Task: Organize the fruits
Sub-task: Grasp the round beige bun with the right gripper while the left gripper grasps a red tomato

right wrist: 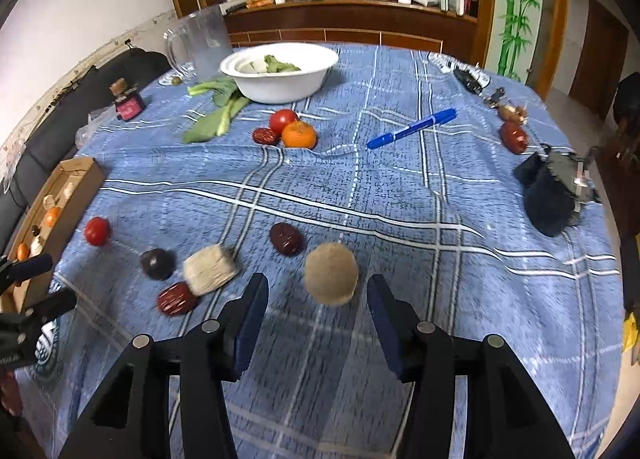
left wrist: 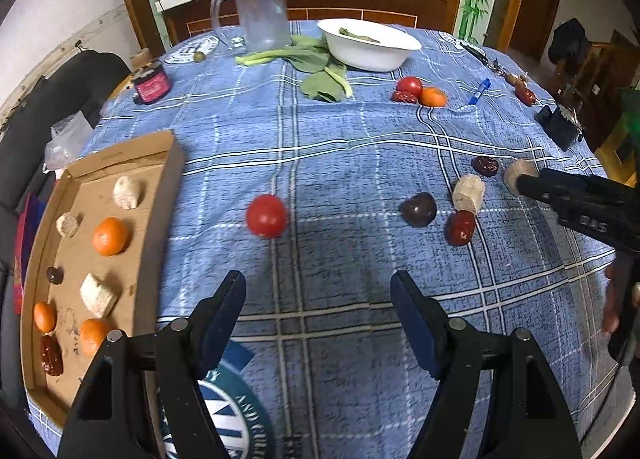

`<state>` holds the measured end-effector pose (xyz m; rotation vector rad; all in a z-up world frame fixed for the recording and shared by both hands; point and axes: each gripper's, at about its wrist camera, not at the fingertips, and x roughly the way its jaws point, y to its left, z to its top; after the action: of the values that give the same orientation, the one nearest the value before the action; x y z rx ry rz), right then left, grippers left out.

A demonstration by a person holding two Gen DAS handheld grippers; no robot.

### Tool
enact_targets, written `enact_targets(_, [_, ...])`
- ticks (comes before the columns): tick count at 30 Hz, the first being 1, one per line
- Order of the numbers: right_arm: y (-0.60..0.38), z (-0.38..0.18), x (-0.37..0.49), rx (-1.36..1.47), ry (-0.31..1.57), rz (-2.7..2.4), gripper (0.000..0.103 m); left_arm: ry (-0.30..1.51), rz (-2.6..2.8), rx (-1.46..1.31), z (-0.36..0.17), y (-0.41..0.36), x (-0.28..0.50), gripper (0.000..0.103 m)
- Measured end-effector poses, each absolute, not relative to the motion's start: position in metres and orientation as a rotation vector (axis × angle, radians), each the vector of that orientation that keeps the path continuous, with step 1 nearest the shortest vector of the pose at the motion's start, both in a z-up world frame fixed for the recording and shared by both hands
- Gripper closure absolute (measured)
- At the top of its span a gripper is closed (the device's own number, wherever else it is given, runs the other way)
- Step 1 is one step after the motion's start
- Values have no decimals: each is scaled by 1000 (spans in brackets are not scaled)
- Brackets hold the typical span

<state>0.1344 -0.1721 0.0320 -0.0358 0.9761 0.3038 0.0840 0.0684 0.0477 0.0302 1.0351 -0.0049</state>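
My left gripper [left wrist: 319,283] stands open over bare blue cloth, with a red tomato [left wrist: 267,216] a little beyond its left finger. At the left lies a cardboard tray [left wrist: 160,187] holding several oranges, beige chunks and dates. My right gripper [right wrist: 317,287] is open. A round beige piece [right wrist: 331,273] lies on the cloth at its fingertips, with gaps to both pads. Left of it lie a dark date [right wrist: 286,239], a beige chunk [right wrist: 210,269], a red date [right wrist: 176,299] and a dark plum [right wrist: 157,263].
At the far side stand a white bowl [left wrist: 368,45] with greens and a clear pitcher [left wrist: 262,11]. A tomato, an orange [right wrist: 299,134] and a date cluster mid-table. A blue marker [right wrist: 412,127] and a black pouch [right wrist: 552,195] lie to the right.
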Motion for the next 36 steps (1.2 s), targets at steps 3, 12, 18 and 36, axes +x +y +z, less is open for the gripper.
enact_targets(3, [-171, 22, 145, -36, 1000, 316, 53, 1045, -7, 31, 46, 65, 92, 29])
enact_targets(12, [-188, 21, 141, 36, 990, 340, 70, 1077, -67, 32, 34, 31, 129, 29])
enact_targets(18, [-197, 23, 134, 76, 993, 355, 70, 1052, -29, 10, 33, 38, 142, 29])
enact_targets(36, [-201, 16, 138, 75, 994, 349, 69, 1064, 64, -104, 14, 123, 155, 30])
